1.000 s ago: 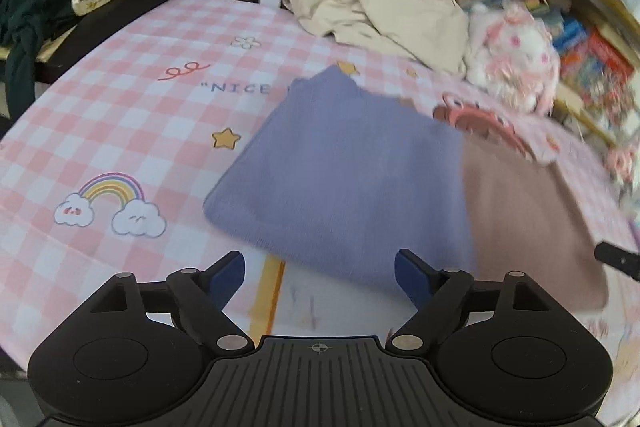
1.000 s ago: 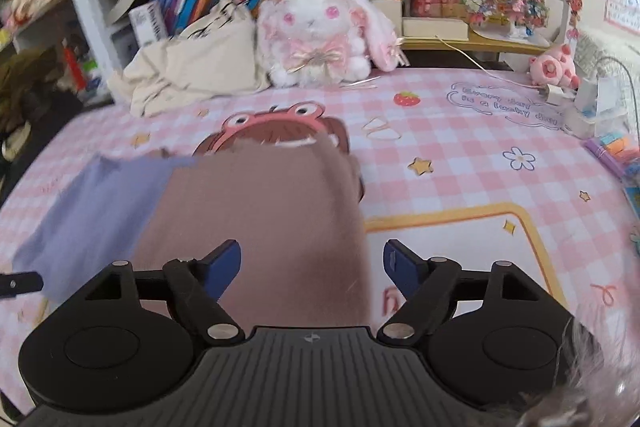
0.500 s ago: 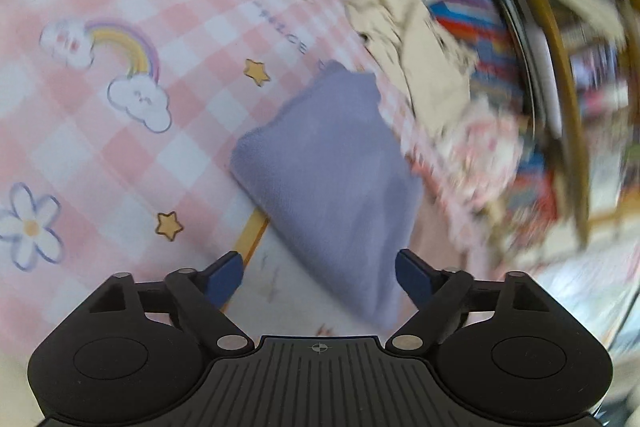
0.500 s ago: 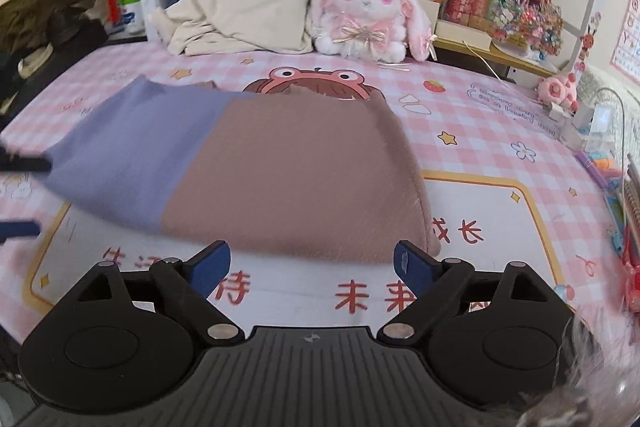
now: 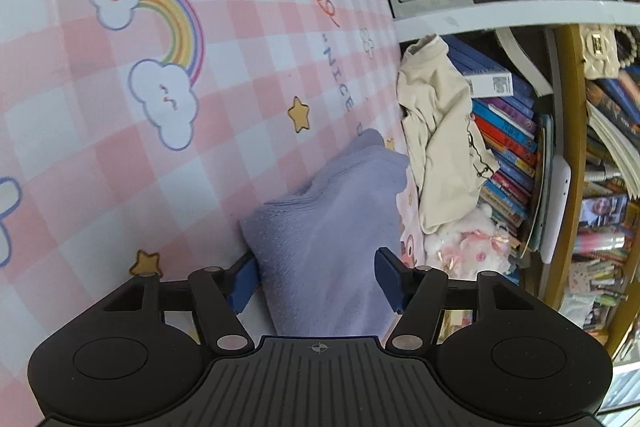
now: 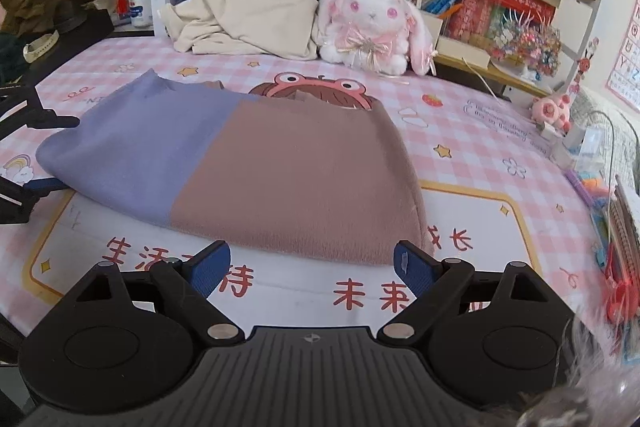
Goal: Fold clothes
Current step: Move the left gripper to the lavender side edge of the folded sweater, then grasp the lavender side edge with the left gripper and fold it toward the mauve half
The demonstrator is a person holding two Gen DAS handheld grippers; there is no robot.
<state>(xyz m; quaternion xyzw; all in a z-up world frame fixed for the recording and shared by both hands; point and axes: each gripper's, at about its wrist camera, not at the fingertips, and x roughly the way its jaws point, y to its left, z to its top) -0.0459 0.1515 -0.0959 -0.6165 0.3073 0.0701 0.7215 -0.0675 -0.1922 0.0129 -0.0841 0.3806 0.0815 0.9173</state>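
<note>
A pink checked tablecloth (image 6: 472, 131) is covering the table, and a folded purple-and-brown sweater (image 6: 248, 163) is lying near its front edge. A cream garment (image 6: 248, 19) and a plush bunny (image 6: 372, 23) are sitting along the back edge. The left gripper (image 5: 316, 279) is straddling the sweater's purple end, jaws apart. The right gripper (image 6: 312, 267) is hovering at the brown hem, jaws apart.

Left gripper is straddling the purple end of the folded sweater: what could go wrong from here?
The left gripper is open around the folded sweater's edge; it may pinch only the top layers and spoil the fold. The right gripper is open, short of the sweater, so nothing steadies the brown end if the sweater drags.
</note>
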